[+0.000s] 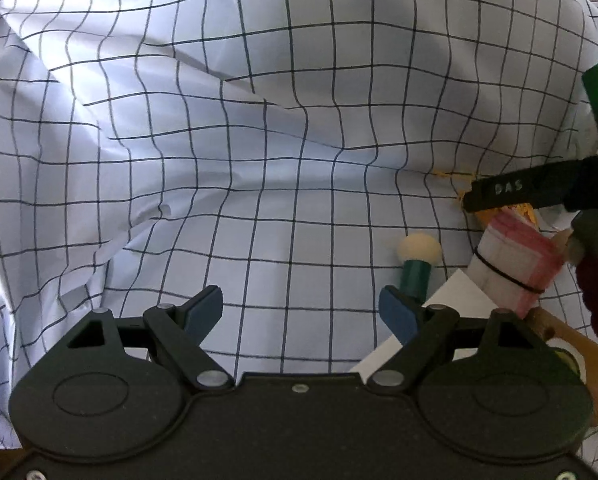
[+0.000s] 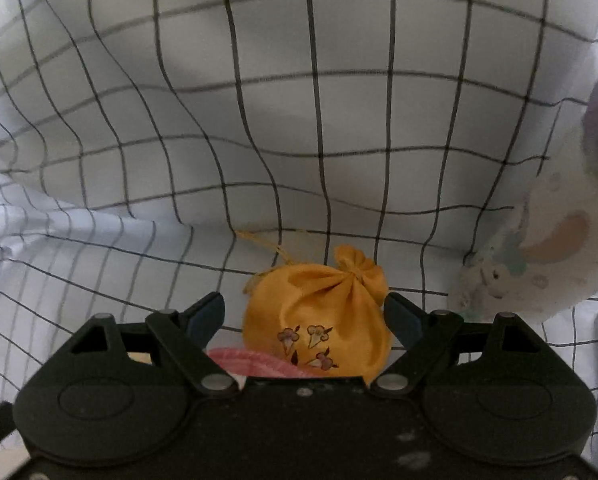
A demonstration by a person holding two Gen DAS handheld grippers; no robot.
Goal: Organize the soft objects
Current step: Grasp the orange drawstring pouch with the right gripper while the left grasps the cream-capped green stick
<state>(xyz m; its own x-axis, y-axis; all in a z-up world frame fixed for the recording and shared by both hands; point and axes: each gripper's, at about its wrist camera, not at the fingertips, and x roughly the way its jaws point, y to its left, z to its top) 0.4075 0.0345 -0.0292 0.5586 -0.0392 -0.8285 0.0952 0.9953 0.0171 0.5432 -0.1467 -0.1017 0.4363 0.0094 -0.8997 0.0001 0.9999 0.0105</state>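
Yellow satin catches the eye first: a small drawstring pouch point(image 2: 319, 320) with little printed flowers sits between the fingers of the right gripper point(image 2: 304, 318), whose jaws stand apart. The right finger point(image 2: 403, 320) lies at the pouch's flank, perhaps brushing it; the left finger point(image 2: 207, 314) stands clear, so nothing is clamped. Judging by this, the gripper is lined up to close on the bag's full belly rather than its gathered neck, which leans toward the right finger. Under the pouch's near side shows a pink banded bundle point(image 2: 255, 360), partly hidden by the gripper body. Beyond the pouch its yellow cord point(image 2: 271, 246) trails across the checked sheet point(image 2: 299, 120), and a pale plush toy point(image 2: 539, 256) lies off to the right.

From the left wrist, the left gripper point(image 1: 301, 312) is also spread wide, with only bare sheet between its tips; it seems to wait. Just past its right finger stands a green peg with a cream round top point(image 1: 417, 264), and farther right the same bundle appears, ringed by a black band. Farther still the sheet rises in soft folds.
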